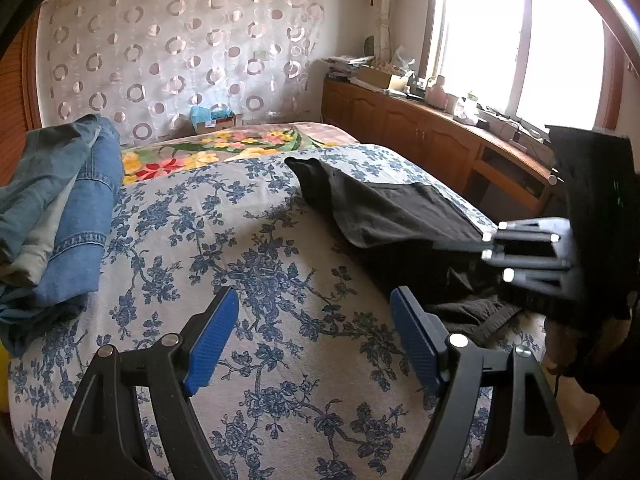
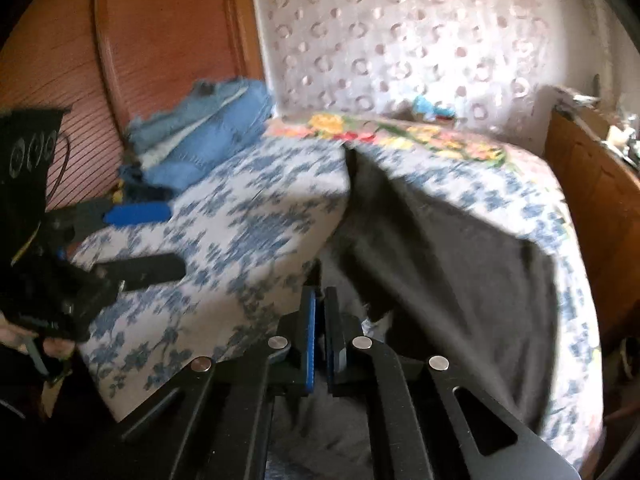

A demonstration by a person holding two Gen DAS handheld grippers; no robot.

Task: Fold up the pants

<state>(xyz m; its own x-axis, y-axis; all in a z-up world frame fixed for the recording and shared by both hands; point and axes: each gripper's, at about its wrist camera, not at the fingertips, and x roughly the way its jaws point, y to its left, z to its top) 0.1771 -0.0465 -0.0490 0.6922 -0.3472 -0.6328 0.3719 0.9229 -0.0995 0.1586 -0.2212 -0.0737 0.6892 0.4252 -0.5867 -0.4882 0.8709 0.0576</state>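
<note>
Dark grey pants (image 1: 400, 216) lie along the right side of the bed, one end reaching toward the far end. My left gripper (image 1: 314, 338) is open and empty, hovering over the blue-flowered bedspread (image 1: 240, 240) to the left of the pants. My right gripper (image 2: 320, 332) is shut on the near end of the pants (image 2: 460, 264) and holds it up off the bed; it shows at the right edge of the left wrist view (image 1: 520, 252). The right wrist view is blurred. The left gripper also shows at the left there (image 2: 140, 240).
A pile of blue jeans (image 1: 60, 208) sits at the bed's left side, by a wooden headboard (image 2: 160, 40). A flowered blanket (image 1: 224, 148) covers the far end. A wooden cabinet (image 1: 420, 136) with clutter runs along the right under the window.
</note>
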